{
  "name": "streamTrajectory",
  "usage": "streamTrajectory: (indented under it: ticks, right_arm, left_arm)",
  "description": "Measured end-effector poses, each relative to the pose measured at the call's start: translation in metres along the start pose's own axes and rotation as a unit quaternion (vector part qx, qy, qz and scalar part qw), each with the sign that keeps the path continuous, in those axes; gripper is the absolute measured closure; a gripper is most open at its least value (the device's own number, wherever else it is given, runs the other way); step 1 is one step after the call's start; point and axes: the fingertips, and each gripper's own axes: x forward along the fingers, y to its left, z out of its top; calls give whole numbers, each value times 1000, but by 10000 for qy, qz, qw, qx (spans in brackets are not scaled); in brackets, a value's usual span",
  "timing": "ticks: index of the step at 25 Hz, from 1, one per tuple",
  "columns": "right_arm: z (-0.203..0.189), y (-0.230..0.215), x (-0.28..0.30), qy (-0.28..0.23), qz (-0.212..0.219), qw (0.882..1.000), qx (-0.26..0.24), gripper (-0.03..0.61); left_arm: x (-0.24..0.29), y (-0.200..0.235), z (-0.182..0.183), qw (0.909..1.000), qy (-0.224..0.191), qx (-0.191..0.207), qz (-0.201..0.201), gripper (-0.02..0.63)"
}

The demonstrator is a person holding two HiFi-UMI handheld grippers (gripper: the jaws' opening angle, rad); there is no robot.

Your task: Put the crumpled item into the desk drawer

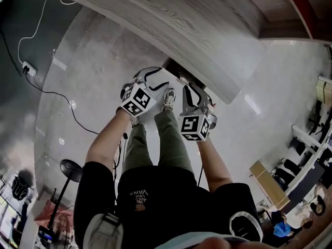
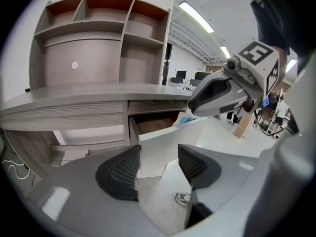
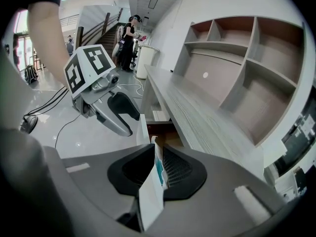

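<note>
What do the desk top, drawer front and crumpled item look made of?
Desk top: grey wood-grain laminate, matte, likely; streaked grain. Drawer front: smooth white panel, probably painted or laminated board. Crumpled item: thin white-and-teal sheet, paper or plastic film, unclear.

This is an open-plan office: a long grey wood-grain tabletop (image 1: 171, 30) with a shelf unit (image 2: 98, 38) above it stands on a glossy pale floor (image 1: 93, 71), strip lights (image 2: 196, 17) run along the ceiling, monitors (image 2: 181, 75) sit on distant desks, and a staircase (image 3: 101, 26) rises beyond.
</note>
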Motion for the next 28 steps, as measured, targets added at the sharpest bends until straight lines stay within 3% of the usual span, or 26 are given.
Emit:
streamTrajectory:
  ticks: [15, 24, 28]
  right_arm:
    - [-17, 7, 9, 250, 308, 9990, 190, 548]
    - [-20, 8, 15, 281, 488, 9976, 400, 460]
    - [-17, 5, 14, 257, 453, 9976, 457, 459]
  left_arm:
    - [0, 0, 0, 10000, 4, -21, -12, 350]
    - [1, 0, -6, 10000, 32, -60, -22, 350]
    - [2, 1, -5, 10000, 39, -72, -25, 350]
